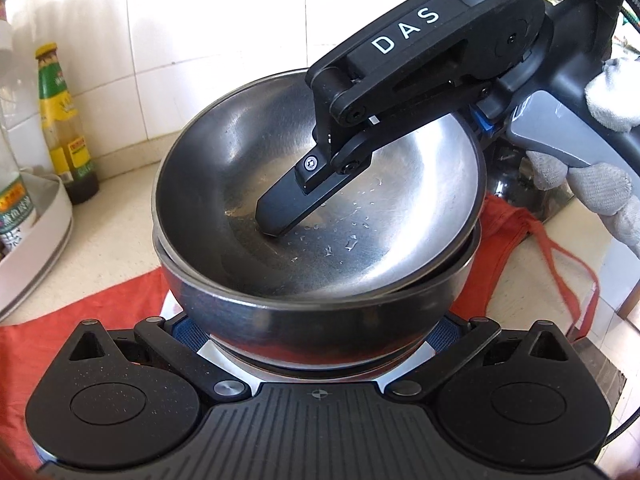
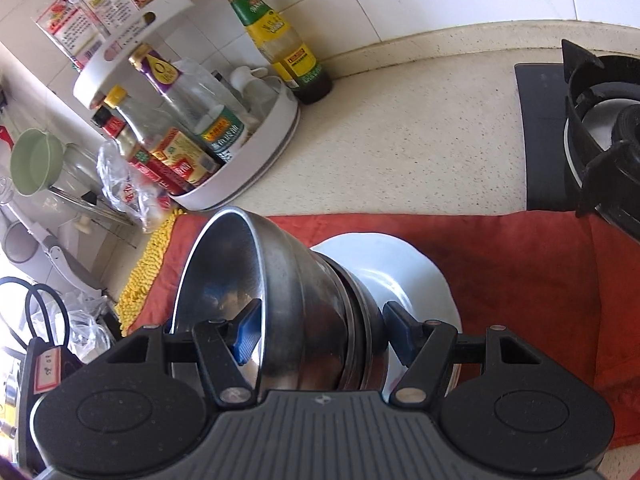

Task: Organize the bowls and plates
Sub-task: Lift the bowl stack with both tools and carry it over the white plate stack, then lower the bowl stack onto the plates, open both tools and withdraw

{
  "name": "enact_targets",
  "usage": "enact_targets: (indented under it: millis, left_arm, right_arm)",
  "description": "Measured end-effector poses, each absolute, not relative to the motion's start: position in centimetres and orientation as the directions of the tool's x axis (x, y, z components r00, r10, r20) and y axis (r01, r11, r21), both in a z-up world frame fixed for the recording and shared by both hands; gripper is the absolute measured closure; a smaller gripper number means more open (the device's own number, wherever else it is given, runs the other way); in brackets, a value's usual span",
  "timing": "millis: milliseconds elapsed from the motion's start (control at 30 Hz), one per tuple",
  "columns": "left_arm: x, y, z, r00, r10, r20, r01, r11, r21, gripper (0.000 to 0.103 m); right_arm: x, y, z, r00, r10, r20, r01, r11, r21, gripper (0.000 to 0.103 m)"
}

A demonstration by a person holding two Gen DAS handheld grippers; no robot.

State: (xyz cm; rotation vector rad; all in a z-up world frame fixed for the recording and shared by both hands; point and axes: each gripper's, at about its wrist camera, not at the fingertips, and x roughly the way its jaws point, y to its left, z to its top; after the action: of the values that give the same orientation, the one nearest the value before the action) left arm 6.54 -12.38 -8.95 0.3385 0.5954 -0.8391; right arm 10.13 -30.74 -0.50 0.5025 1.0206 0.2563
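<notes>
Two nested steel bowls (image 1: 224, 168) hang over a red cloth (image 1: 80, 320), their insides wet with drops. My left gripper (image 1: 316, 332) is shut on the lower bowl (image 1: 280, 320), its blue pads against both sides of the base. My right gripper (image 2: 324, 328) is shut on the same bowl stack (image 2: 304, 280). One of its fingers (image 1: 288, 200) reaches inside the top bowl and the other stays outside the wall. A white plate (image 2: 384, 264) lies on the cloth directly below the stack. Whether the bowls touch it I cannot tell.
A gloved hand (image 1: 600, 192) holds the right gripper. A white condiment rack (image 2: 256, 152) full of bottles and a sauce bottle (image 2: 280, 44) stand at the tiled wall. A gas burner (image 2: 600, 128) is at the right, with a yellow mat (image 2: 148, 272) and scissors (image 2: 44, 312) at the left.
</notes>
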Motion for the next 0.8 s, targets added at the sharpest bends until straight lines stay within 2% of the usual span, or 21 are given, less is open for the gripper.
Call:
enact_targets:
  millis: [367, 533, 633, 800]
  left_arm:
    - [8.4, -12.6, -10.2, 0.495, -0.541, -0.680, 0.759, 0.650, 0.036, 0.000]
    - [8.2, -12.0, -9.7, 0.492, -0.508, -0.707, 0.757, 0.651, 0.058, 0.000]
    - [7.3, -11.1, -9.4, 0.508, -0.501, -0.700, 0.759, 0.645, 0.090, 0.000]
    - [5.6, -9.3, -8.0, 0.515, -0.532, -0.672, 0.761, 0.645, 0.072, 0.000]
  right_arm:
    - [11.0, -30.7, -2.8, 0.484, 0.475, -0.735, 0.010, 0.837, 0.547, 0.039]
    - [10.8, -29.7, -2.3, 0.493, 0.451, -0.744, -0.029, 0.863, 0.504, 0.041]
    - [10.6, -29.4, -2.1, 0.501, 0.431, -0.751, -0.036, 0.877, 0.479, 0.041]
    - [10.2, -29.7, -1.9, 0.512, 0.427, -0.745, -0.027, 0.875, 0.483, 0.041]
